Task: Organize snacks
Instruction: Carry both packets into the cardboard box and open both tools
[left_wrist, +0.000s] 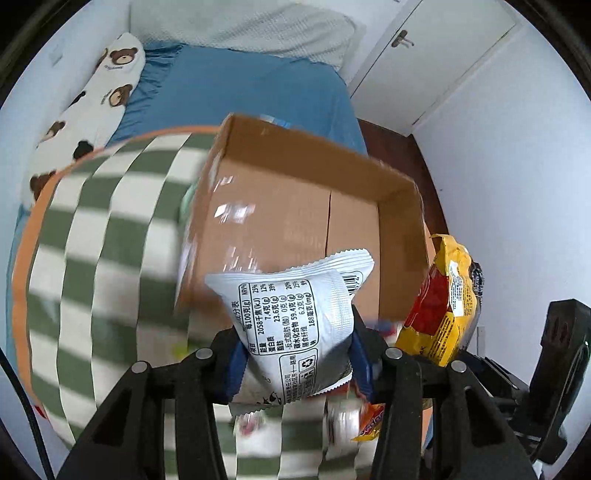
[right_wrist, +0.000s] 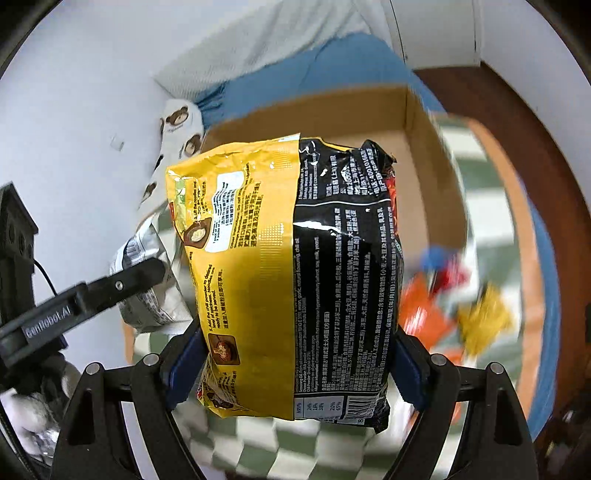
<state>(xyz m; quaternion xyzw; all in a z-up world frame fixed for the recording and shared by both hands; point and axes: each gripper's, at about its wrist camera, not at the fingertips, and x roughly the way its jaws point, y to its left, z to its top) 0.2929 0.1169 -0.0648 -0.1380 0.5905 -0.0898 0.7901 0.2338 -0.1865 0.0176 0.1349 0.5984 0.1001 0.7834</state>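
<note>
Right now your left gripper (left_wrist: 297, 363) pinches a small white snack packet (left_wrist: 291, 317) by its lower half, blue pads pressed in on both flanks so the film buckles between them. That pouch is light, soft and air-filled; judged by the crinkling, it will slip or swivel if you ease the squeeze, so keep hold low, across the body rather than on the crimped seal.

Your right gripper (right_wrist: 295, 363) stands wide, closed on a yellow-and-black noodle bag (right_wrist: 284, 277) across its full width near the bottom edge. Glossy film looks slick, and the contents are probably a brittle block, so firm but not crushing pressure suits it; a grip by the sides, as you have, should stop it folding.

Just beyond both sets of jaws sits the open cardboard box (left_wrist: 295, 206), apparently empty inside, resting on a green-and-white checked cloth (left_wrist: 96, 236). To the right of the right jaws, loose snack packets (right_wrist: 454, 302) lie blurred on that cloth. Farther off lies the blue bedsheet (left_wrist: 236, 88).
</note>
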